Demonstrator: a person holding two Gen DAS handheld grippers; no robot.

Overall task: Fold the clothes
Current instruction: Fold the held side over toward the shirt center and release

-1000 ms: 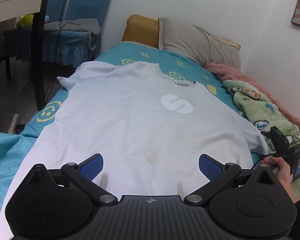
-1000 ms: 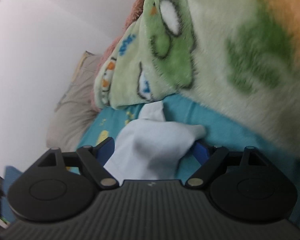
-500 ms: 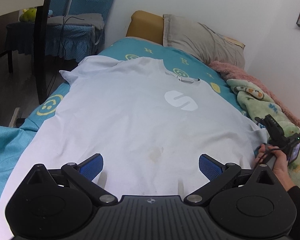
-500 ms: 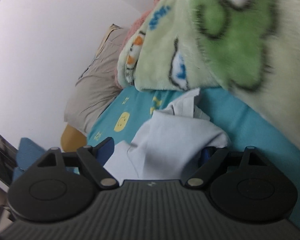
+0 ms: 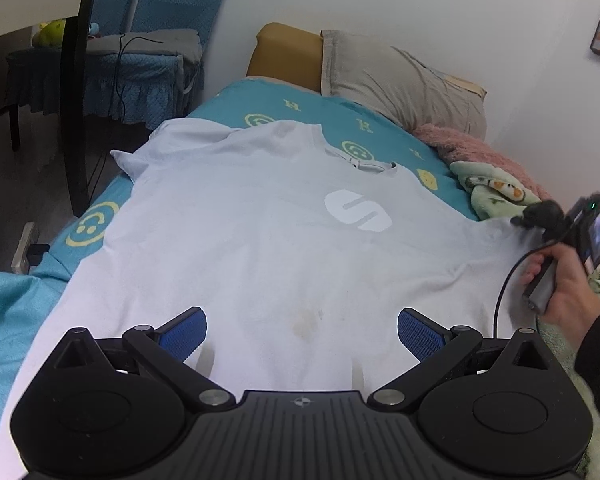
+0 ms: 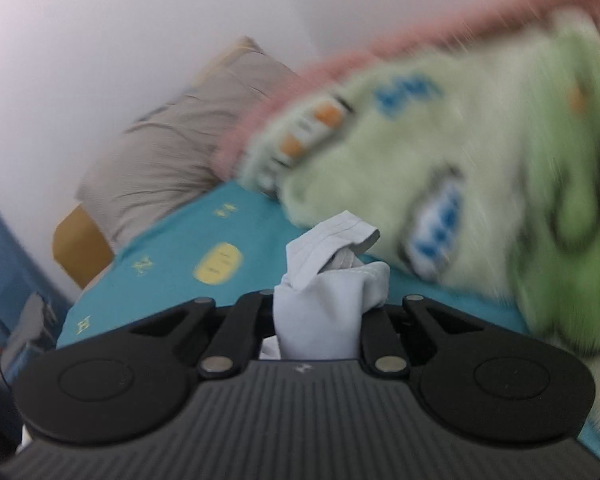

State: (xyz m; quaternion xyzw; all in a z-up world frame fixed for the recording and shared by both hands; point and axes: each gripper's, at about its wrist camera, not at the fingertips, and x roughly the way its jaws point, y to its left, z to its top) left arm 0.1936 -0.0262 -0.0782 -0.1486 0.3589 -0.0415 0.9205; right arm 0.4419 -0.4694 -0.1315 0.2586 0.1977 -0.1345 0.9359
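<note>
Pale white cotton T-shirt point(image 5: 268, 248) spread flat on the teal bed sheet point(image 5: 300, 100), long axis six to twelve o'clock; right gripper point(image 6: 320, 308), jaws closing on the three-o'clock sleeve point(image 6: 332, 264), is nearer than the spread-jawed, empty left gripper point(image 5: 302, 330).

T-shirt point(image 5: 260, 248) flat on bed point(image 5: 300, 108), pillow point(image 5: 400, 80) behind, blanket point(image 5: 496, 192) right

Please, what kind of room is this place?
Most likely a bedroom in a home. A bed with a teal smiley sheet carries a grey pillow and a fleece blanket, and a white T-shirt lies spread on it.
</note>
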